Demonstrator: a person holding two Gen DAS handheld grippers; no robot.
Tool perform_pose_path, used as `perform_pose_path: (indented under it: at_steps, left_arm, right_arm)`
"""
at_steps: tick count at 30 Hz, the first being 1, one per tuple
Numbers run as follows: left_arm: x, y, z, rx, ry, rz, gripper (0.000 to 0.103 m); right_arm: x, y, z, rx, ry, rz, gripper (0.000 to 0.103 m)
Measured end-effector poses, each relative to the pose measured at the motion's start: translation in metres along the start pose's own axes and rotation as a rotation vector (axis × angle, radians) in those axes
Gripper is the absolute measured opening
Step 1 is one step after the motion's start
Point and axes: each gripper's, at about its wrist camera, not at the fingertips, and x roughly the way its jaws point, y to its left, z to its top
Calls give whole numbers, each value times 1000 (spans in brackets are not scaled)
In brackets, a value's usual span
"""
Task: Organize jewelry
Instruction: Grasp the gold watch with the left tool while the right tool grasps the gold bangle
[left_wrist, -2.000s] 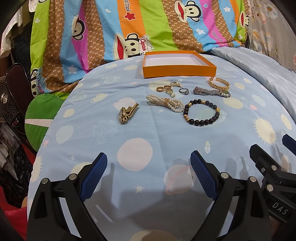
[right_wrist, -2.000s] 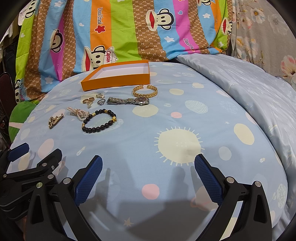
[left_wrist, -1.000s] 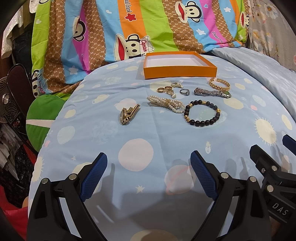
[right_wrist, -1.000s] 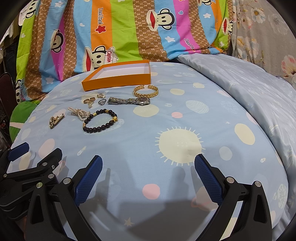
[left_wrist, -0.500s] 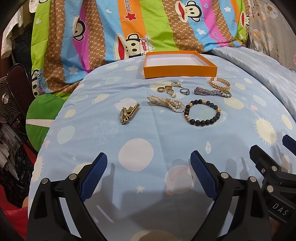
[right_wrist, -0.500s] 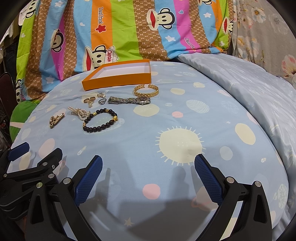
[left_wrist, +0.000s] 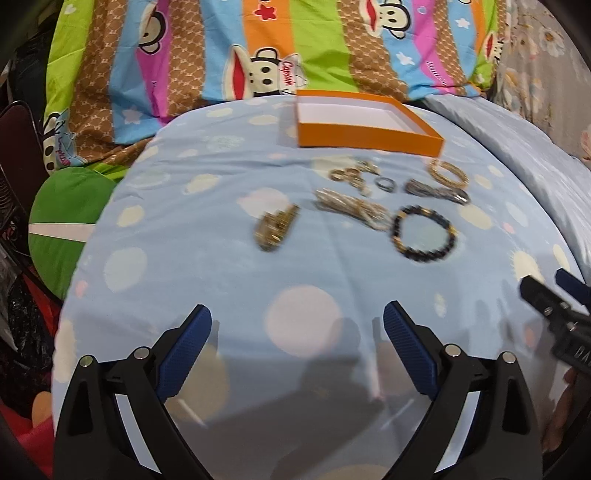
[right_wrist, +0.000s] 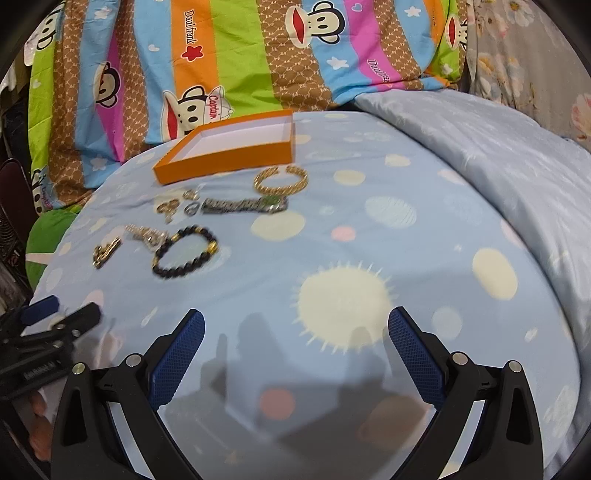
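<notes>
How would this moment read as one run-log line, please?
left gripper open | right gripper open | jewelry on bedspread | orange box empty

On the bed (right_wrist: 424, 229) the box (right_wrist: 225, 162) lies farthest from the cameras, in front of the quilt (right_wrist: 236, 55). Just before the box is the bangle (right_wrist: 280, 180), and before the bangle lies the watch (right_wrist: 243, 205). To the left of the watch are the rings (right_wrist: 177, 205), close together. Nearer to the cameras, the bead bracelet (right_wrist: 184, 252) lies before the watch. The pearls (right_wrist: 146, 235) touch its left side, and the clip (right_wrist: 105, 252) lies further left, apart from them. A cushion (left_wrist: 62, 225) sits beside the left edge of the bed. The box holds nothing.
</notes>
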Motion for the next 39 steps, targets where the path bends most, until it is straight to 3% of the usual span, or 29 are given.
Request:
perform_pose_path:
  at_steps: [5,9,17,25,27,30,32,39]
  left_arm:
    - [18,19,25,15,3,35,93]
    - [41,28,40,-1,56,-28,93]
    - [62,23,47,-5,60,-88,88]
    - [60,19,47,10,21,-118,63]
    - [59,21,47,2,12,-136,44]
    - [58,24,48,-6,8,-158,27]
    - [57,26,48,-12,7,-178,22]
    - [54,24,47,-12,1,-212,18]
  right_arm:
    - [17,-7,37,-19,8,14,98]
    - [31,-6,61,-28,6,11,98]
    - [69,-5,96,-35,41,15,98]
    - [113,4,117,-32,88,29,98]
    - [118,8,115,-41,91,30,98]
    - [123,14,112,-56,96,32,98]
    - [126,17,110,-67,99,22,98]
    - [129,15,112,-44,92,23,97]
